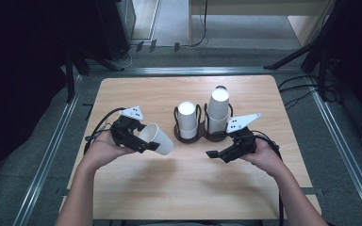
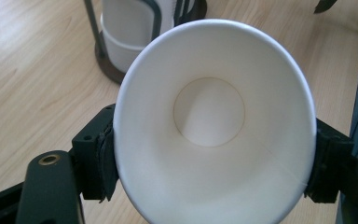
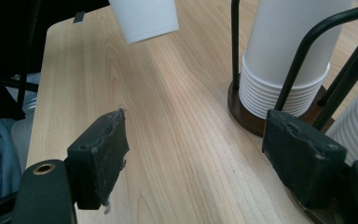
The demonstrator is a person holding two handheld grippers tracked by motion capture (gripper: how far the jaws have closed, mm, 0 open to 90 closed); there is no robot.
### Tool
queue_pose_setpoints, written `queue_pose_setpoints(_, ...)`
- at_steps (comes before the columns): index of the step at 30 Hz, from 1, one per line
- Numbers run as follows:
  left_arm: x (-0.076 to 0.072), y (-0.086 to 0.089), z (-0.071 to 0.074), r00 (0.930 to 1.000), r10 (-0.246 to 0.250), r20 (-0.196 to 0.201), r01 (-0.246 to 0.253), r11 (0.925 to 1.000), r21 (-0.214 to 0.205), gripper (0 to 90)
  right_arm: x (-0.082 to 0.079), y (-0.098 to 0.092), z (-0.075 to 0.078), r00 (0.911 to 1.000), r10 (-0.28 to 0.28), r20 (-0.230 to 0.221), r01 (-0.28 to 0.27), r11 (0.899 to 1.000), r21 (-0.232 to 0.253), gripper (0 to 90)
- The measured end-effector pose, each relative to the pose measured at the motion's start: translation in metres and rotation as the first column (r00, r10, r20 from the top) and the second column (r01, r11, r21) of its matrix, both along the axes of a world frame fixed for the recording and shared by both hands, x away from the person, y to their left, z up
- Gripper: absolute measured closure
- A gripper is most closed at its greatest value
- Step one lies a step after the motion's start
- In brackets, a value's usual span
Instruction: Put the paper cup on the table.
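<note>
Now paper cup (image 2: 214, 121) sits clamped in left tool (image 1: 139, 141).

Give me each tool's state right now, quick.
Left tool: closed on a white paper cup, gripped at its rim.
Right tool: open, holding nothing.

My left claw (image 1: 143, 141) grips a white paper cup (image 1: 158, 139) tipped on its side, held over the counter (image 1: 136, 188) left of the black two-slot cup holder (image 1: 200, 134). Short cup stack (image 1: 187, 115) in left slot, tall stack (image 1: 218, 109) in right. My right claw (image 1: 215, 154) is empty, near-right of the holder.
</note>
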State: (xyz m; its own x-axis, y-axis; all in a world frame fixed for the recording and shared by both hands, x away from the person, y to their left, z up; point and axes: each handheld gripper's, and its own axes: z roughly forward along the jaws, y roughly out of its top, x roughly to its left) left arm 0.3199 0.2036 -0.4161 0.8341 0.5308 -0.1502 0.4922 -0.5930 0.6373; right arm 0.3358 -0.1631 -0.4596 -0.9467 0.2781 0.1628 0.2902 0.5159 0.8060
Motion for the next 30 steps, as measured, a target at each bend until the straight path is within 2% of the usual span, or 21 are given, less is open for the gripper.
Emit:
queue_pose_setpoints(4, 0.002, 0.009, -0.002, 0.9994, 0.035, -0.005, -0.035, 0.9992, 0.019, 22.0, 0.001, -0.001, 0.000, 1.0000, -0.003, -0.003, 0.003, 1.000, 0.001, 22.5)
queue_pose_setpoints(7, 0.003, 0.017, -0.003, 0.9987, 0.049, 0.015, -0.049, 0.9987, 0.013, 21.9, 0.002, 0.001, -0.002, 1.0000, 0.006, -0.002, -0.006, 1.000, -0.002, 22.5)
queue_pose_setpoints(16, 0.014, 0.039, -0.006, 0.9916, 0.129, -0.004, -0.129, 0.9911, 0.033, 21.9, 0.002, 0.004, -0.004, 0.9999, 0.008, -0.009, -0.008, 1.000, -0.010, 22.5)
queue_pose_setpoints(23, 0.025, 0.058, -0.006, 0.9746, 0.220, -0.045, -0.218, 0.9753, 0.035, 21.9, 0.000, 0.000, -0.005, 0.9999, -0.004, -0.012, 0.004, 1.000, -0.012, 22.5)
queue_pose_setpoints(30, 0.036, 0.071, -0.006, 0.9546, 0.296, -0.031, -0.293, 0.9522, 0.088, 21.9, -0.004, -0.003, -0.006, 0.9999, -0.013, -0.008, 0.013, 1.000, -0.016, 22.5)
